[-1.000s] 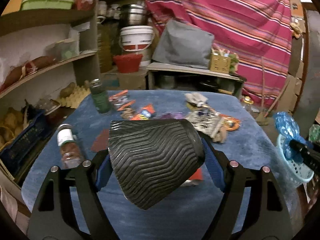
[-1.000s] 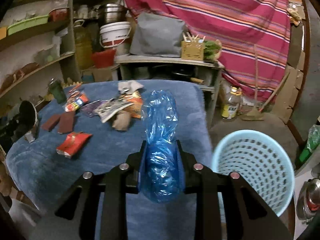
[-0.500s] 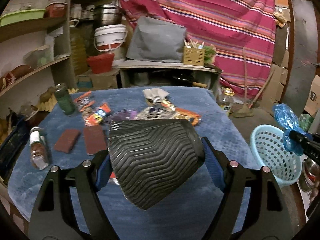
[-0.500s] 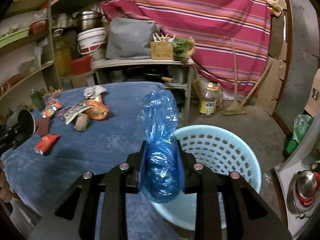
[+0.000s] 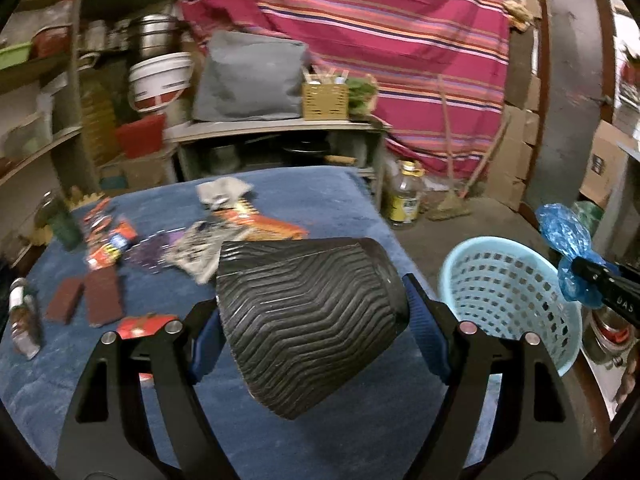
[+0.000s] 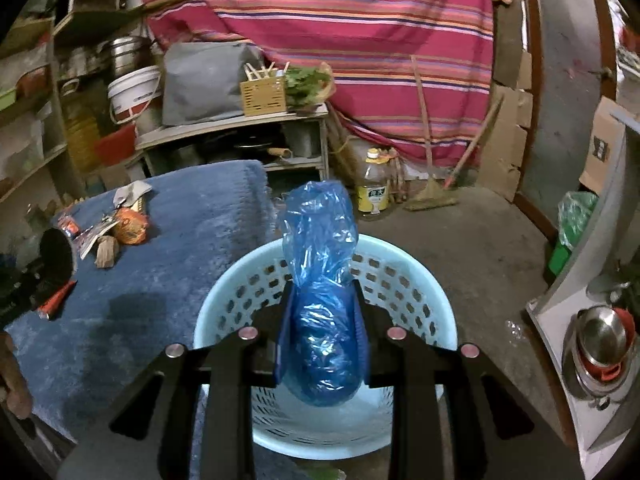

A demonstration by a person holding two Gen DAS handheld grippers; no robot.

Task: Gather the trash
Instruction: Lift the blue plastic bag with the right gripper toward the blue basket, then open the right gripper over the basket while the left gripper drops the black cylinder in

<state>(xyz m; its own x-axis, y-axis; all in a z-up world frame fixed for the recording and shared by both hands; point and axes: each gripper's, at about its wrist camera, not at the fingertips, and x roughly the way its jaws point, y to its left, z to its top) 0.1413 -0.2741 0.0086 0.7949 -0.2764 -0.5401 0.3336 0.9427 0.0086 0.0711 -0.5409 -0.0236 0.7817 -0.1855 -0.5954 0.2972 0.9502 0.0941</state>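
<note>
My left gripper [image 5: 308, 312] is shut on a black ribbed paper cup [image 5: 304, 320], held on its side above the blue-covered table [image 5: 328, 432]. My right gripper [image 6: 320, 320] is shut on a crumpled blue plastic bag [image 6: 320, 264] and holds it directly over the light blue perforated basket [image 6: 424, 280]. The basket also shows in the left wrist view [image 5: 500, 292], to the right of the table, with the bag [image 5: 568, 240] above its right rim. Wrappers [image 5: 224, 236], brown pads [image 5: 100, 296] and a red packet [image 5: 140, 326] lie on the table.
A small bottle [image 5: 24, 320] lies at the table's left edge and a dark jar [image 5: 60, 220] stands behind it. Shelves with tubs and pots stand at the left. A low shelf unit [image 6: 240, 140], an oil bottle [image 6: 372, 192] and a broom stand behind. Metal bowls [image 6: 600, 344] sit at the right.
Both grippers have swung right. The right gripper with the blue bag now hangs over the basket's middle. The left gripper with the cup has turned toward the basket.
</note>
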